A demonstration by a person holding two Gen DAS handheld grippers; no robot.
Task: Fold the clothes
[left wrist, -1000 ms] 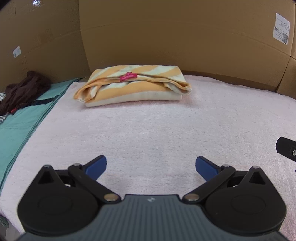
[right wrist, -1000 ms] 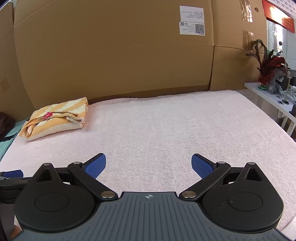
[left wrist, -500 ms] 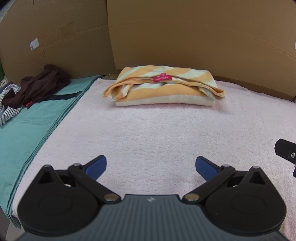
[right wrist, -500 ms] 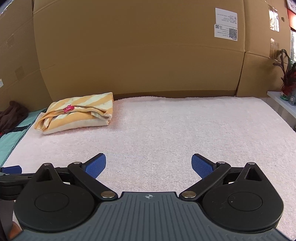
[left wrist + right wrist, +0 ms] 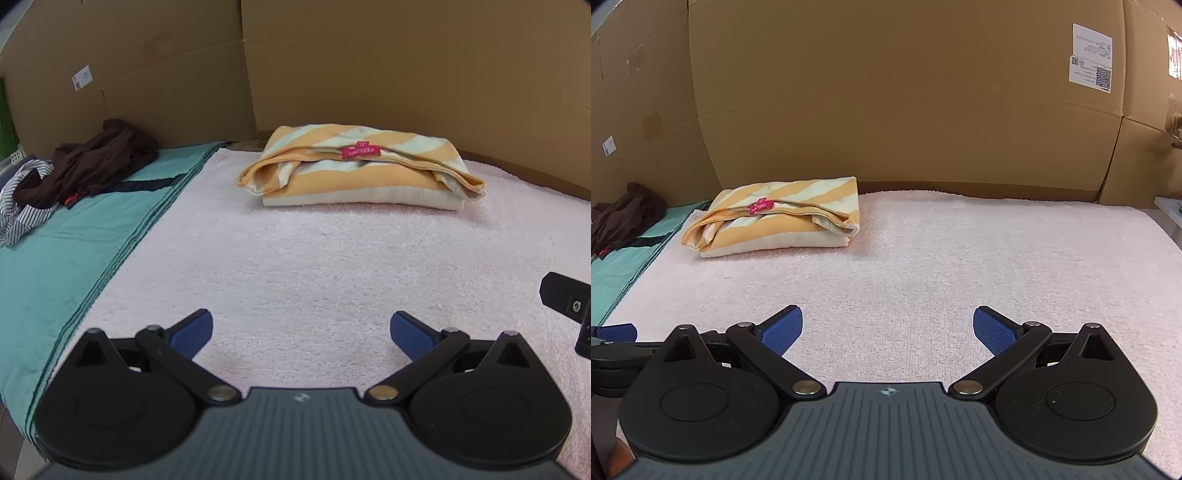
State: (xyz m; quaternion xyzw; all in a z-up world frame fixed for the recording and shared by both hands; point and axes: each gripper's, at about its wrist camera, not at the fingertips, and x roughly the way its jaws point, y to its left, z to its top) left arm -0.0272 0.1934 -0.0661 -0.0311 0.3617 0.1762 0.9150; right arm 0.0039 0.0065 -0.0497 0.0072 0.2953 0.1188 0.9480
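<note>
Over the near edge of the pink towel (image 5: pixel 314 266) I held both tools low, my left gripper (image 5: pixel 301 328) and my right gripper (image 5: pixel 888 325) each with its blue fingers spread wide and nothing between them. Across the last second both views had swung leftward: the folded striped garment (image 5: pixel 362 177) slid from the left of my frames toward the middle, and the teal cloth (image 5: pixel 74 251) along the towel's left edge came into fuller sight. I took that to mean the striped piece was finished and I was turning toward the next one.

The open towel between my fingers and the fold lay bare, so nothing blocked a reach straight ahead. The striped garment sat toward the far left corner of the towel, just short of the cardboard wall (image 5: pixel 886 110), its pink label (image 5: pixel 360 152) on top. Farther left, on the teal cloth near the wall, lay an unfolded heap: a dark brown garment (image 5: pixel 99 158) partly over a black-and-white striped one (image 5: pixel 22 206). Those looked like the work still left. Dragging one onto the towel could, I judged, snag the teal cloth's edge or nudge the finished fold.
</note>
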